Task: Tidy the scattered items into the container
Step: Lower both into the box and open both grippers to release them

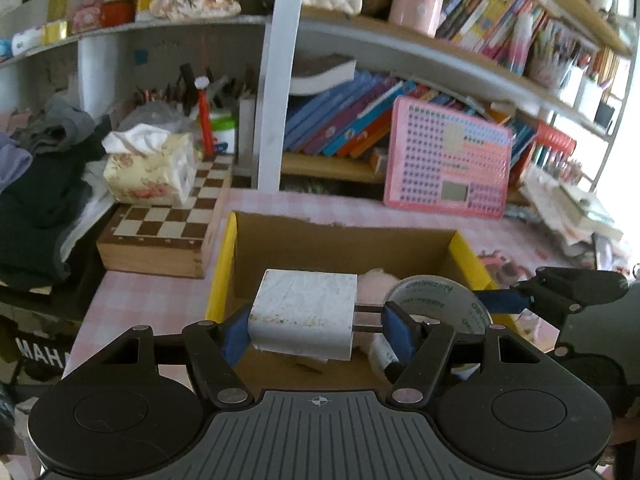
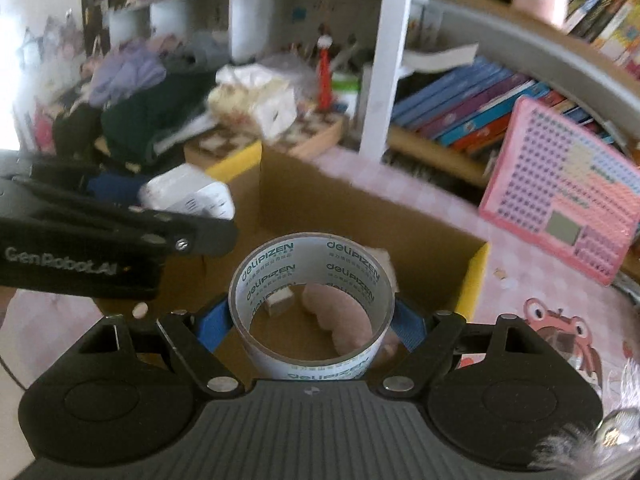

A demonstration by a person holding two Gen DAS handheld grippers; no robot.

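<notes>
Both claws are loaded and over the box. Our left claw (image 1: 316,330) is clenched on a white plug adapter (image 1: 304,312), blue pads pressing its body on one side and its prongs on the other. Our right claw (image 2: 312,326) is clenched on a roll of clear tape (image 2: 312,300), pads against its outer wall on both sides, the core facing us.

The container is an open cardboard box (image 1: 344,240) with yellow flaps, standing on the pink checked bench (image 1: 140,300). From the right wrist view, looking through the tape core, we see a pink fluffy thing (image 2: 344,320) and a small white block (image 2: 280,300) already lying on the box floor. So some tidying is done.

Both held items hang above the box opening, not yet let go. We judge the step in hand is the drop: two items, one release each.

What is left beyond that is hard to say. Near the box's right side the bench shows small pale specks (image 2: 502,278); whether these count as scattered items we cannot tell. The chessboard case (image 1: 160,236), tissue box (image 1: 148,168) and pink board (image 1: 448,160) stand well apart from the box and look like room furniture, not our job.
</notes>
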